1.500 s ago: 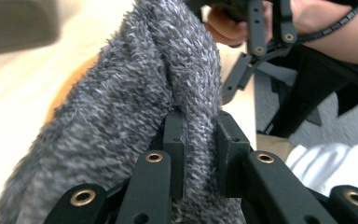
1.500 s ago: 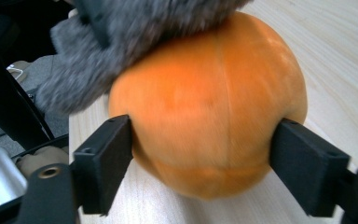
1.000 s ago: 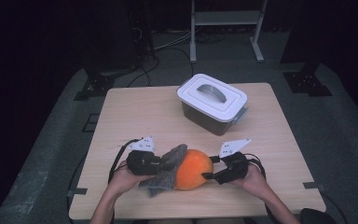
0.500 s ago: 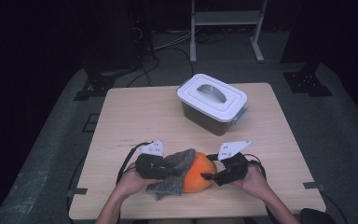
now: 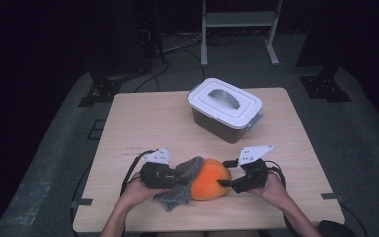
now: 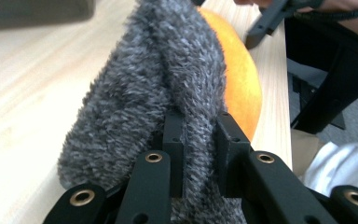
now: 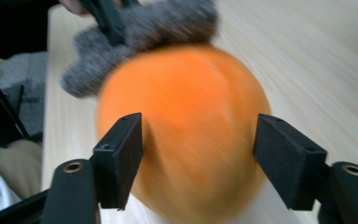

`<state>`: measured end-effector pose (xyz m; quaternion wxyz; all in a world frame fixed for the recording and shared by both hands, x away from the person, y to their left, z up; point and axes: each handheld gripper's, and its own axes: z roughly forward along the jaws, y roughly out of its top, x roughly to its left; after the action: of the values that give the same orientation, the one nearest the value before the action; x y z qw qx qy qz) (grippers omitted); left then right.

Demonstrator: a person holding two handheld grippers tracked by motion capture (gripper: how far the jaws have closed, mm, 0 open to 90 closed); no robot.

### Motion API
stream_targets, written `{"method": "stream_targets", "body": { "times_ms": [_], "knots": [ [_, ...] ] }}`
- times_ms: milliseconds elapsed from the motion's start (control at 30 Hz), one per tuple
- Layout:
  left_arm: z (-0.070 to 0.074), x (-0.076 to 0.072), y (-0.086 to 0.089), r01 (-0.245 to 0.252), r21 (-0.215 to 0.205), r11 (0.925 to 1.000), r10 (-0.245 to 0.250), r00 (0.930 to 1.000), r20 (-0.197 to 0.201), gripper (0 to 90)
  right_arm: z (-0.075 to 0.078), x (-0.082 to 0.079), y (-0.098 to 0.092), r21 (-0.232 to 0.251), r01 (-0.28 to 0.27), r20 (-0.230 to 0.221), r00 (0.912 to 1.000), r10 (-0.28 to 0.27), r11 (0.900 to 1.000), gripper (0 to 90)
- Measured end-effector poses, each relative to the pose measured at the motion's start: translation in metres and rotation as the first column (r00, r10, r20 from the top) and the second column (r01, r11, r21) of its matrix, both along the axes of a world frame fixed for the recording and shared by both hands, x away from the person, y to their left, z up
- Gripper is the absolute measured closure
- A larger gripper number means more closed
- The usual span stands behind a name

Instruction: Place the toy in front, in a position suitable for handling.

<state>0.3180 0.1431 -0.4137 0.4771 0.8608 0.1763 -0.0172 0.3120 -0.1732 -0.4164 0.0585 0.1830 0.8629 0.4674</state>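
Note:
A round orange fruit (image 5: 211, 178) lies near the table's front edge. A fuzzy grey cloth (image 5: 182, 180) drapes against its left side. My left gripper (image 5: 180, 178) is shut on that cloth (image 6: 158, 84), a fold pinched between its jaws (image 6: 200, 130), and the fruit (image 6: 242, 88) sits just behind. My right gripper (image 5: 223, 181) reaches in from the right. Its jaws (image 7: 198, 140) straddle the fruit (image 7: 191, 130) with a pad against each side. They have just been opening a little, with the fruit still between them. The cloth (image 7: 158, 23) shows beyond it.
A dark box with a white handled lid (image 5: 224, 108) stands at the back right of the wooden table (image 5: 143, 123). The table's front edge runs close under both hands. Dark floor, cables and a metal stand lie beyond the table.
The left gripper slid the cloth a little to the right over the fruit and came back left. The right gripper stayed in place on the fruit.

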Motion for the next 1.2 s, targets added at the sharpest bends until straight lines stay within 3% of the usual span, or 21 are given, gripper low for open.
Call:
{"method": "stream_targets", "body": {
  "times_ms": [100,167,300,533,733,767,800,900,1000,1200],
  "knots": [
    [0.006,-0.003,-0.007,0.024,-0.046,0.9987,-0.024,0.9996,0.018,77.0,-0.002,-0.003,0.008,-0.038,0.009,0.027,0.9996,-0.008,0.999,28.1],
    [0.008,-0.005,-0.011,0.032,-0.030,0.9991,-0.031,0.9991,0.031,76.9,-0.005,-0.003,0.011,-0.041,0.014,0.028,0.9995,-0.013,0.999,32.9],
    [0.000,-0.001,-0.007,0.010,0.007,0.9999,-0.010,0.9999,0.014,76.9,-0.007,0.000,0.006,-0.057,0.016,0.012,0.9998,-0.016,0.998,43.9],
    [-0.007,0.005,0.006,-0.047,0.050,0.9977,0.046,0.9989,0.010,76.9,-0.010,0.006,-0.005,-0.031,0.029,-0.040,0.9987,-0.030,0.999,44.7],
    [-0.005,0.006,0.006,-0.034,-0.005,0.9994,0.034,0.9994,-0.010,76.9,-0.010,0.003,-0.001,-0.027,0.040,-0.023,0.9989,-0.041,0.999,45.0],
    [0.000,0.003,0.002,-0.001,-0.060,0.9982,0.001,1.0000,-0.010,76.9,-0.010,0.002,0.001,-0.026,0.035,-0.015,0.9992,-0.036,0.999,45.1],
    [0.002,0.001,-0.001,0.016,-0.073,0.9972,-0.016,0.9999,-0.005,76.9,-0.010,0.001,0.002,-0.026,0.033,-0.013,0.9994,-0.033,0.999,45.4],
    [0.002,-0.003,-0.009,0.030,-0.033,0.9990,-0.030,0.9995,0.007,76.6,-0.009,-0.002,0.004,-0.048,0.021,0.005,0.9998,-0.021,0.999,46.5],
    [-0.004,0.000,-0.006,0.013,0.003,0.9999,-0.012,0.9999,-0.005,76.8,-0.008,-0.001,0.000,-0.053,0.001,-0.010,1.0000,-0.001,0.999,49.1],
    [-0.009,0.003,0.005,-0.018,0.010,0.9998,0.018,0.9997,-0.018,76.5,-0.004,-0.004,-0.001,-0.047,-0.048,-0.024,0.9986,0.047,0.998,46.0]
  ]
}}
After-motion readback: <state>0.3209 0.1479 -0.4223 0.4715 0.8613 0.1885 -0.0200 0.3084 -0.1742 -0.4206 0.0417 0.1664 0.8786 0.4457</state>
